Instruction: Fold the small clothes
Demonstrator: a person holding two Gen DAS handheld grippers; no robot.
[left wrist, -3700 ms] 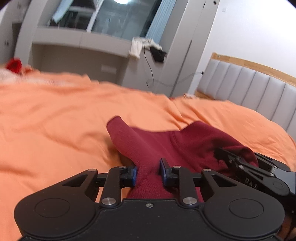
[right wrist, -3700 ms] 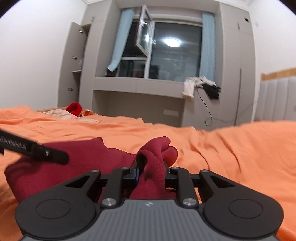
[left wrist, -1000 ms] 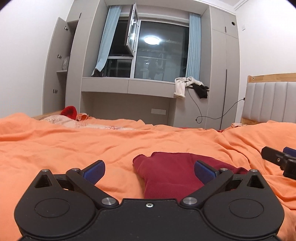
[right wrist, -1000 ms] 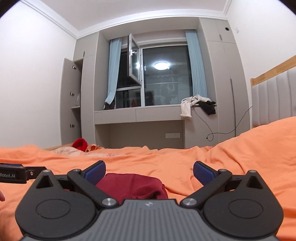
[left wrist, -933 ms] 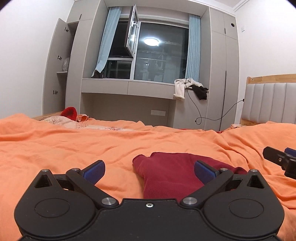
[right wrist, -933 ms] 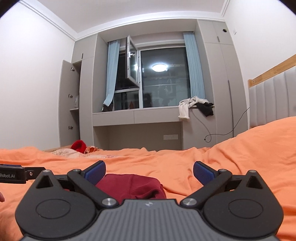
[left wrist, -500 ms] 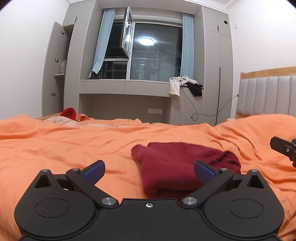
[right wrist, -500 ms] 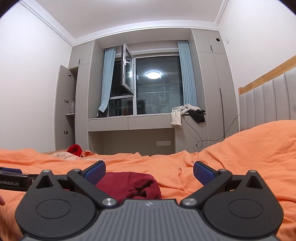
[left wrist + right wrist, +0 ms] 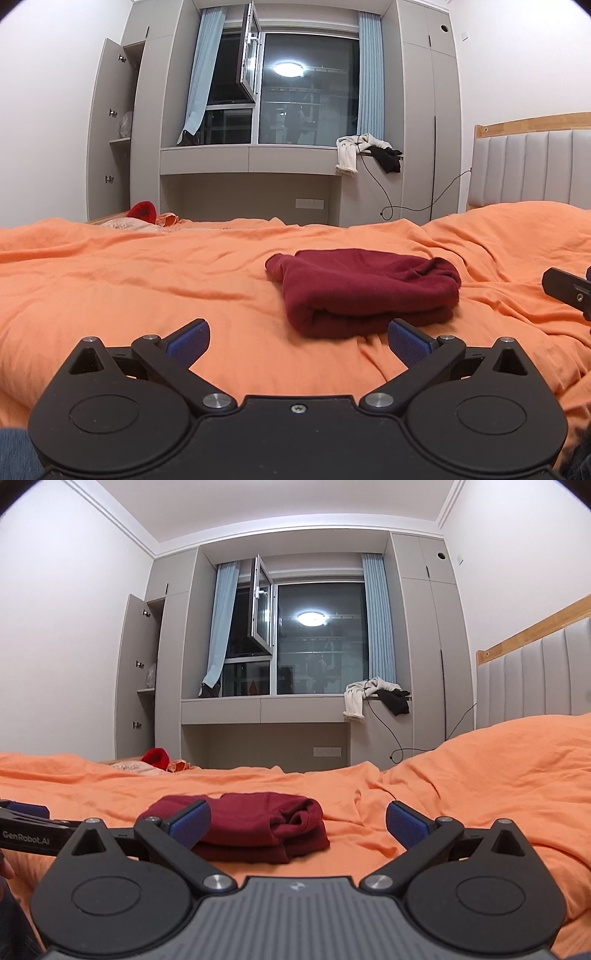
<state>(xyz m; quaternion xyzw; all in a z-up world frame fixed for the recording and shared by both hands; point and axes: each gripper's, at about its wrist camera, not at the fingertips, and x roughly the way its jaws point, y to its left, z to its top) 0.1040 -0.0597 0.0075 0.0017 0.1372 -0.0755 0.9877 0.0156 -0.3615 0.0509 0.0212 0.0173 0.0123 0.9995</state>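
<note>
A dark red garment [image 9: 365, 291] lies folded in a compact bundle on the orange bedspread [image 9: 147, 280], its folded edge facing me. My left gripper [image 9: 297, 338] hangs open just short of it, nothing between its blue pads. In the right wrist view the same dark red garment [image 9: 258, 825] lies ahead and left of centre. My right gripper [image 9: 297, 819] is open and empty, drawn back from the cloth. The tip of the right gripper [image 9: 567, 290] shows at the right edge of the left wrist view; the left gripper's body [image 9: 26, 834] shows at the left edge of the right wrist view.
A bright red item [image 9: 142, 211] and patterned cloth lie at the bed's far left edge. Beyond stand grey cabinets and a window ledge with white and black clothes [image 9: 365, 153] and a dangling cable. A padded headboard [image 9: 528, 168] is at the right.
3.7 s ago both grippers were shut on the red cloth; both have let go and opened. Over the last second they pulled back and rose, and the folded garment rests alone on the bed.
</note>
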